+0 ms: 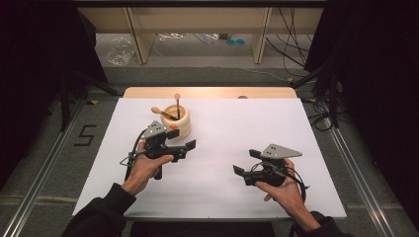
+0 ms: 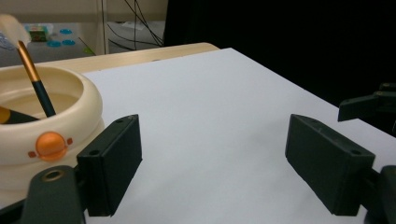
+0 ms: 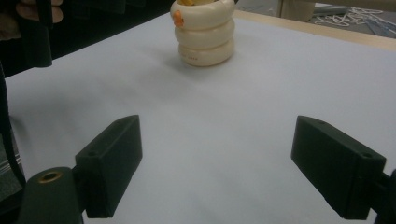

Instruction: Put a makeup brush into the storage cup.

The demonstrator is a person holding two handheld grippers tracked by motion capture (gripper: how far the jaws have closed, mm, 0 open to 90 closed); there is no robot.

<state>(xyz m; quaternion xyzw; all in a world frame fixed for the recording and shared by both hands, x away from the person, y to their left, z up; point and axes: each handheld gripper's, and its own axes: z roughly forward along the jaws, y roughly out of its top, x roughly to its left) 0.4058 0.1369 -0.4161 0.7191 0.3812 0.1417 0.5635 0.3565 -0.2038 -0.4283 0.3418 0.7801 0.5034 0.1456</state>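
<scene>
A cream ringed pot (image 1: 177, 121) with an orange button stands at the back left of the white board (image 1: 232, 123). Two wooden-tipped brushes (image 1: 177, 104) stick out of it. The left gripper view has the pot (image 2: 51, 116) close on its left, with one brush (image 2: 35, 79) leaning in it. My left gripper (image 1: 182, 139) hovers just in front and to the right of the pot, open (image 2: 210, 140) with only bare board between the jaws. My right gripper (image 1: 246, 162) is at the front right, open (image 3: 215, 149) and holding nothing, facing the pot (image 3: 204, 35) from a distance.
The board lies on a wooden table (image 1: 207, 92) whose far edge shows behind it. Metal rails (image 1: 44, 163) run along the floor on both sides. Black curtains flank the table. Shelf legs and cables (image 1: 291, 54) lie beyond it.
</scene>
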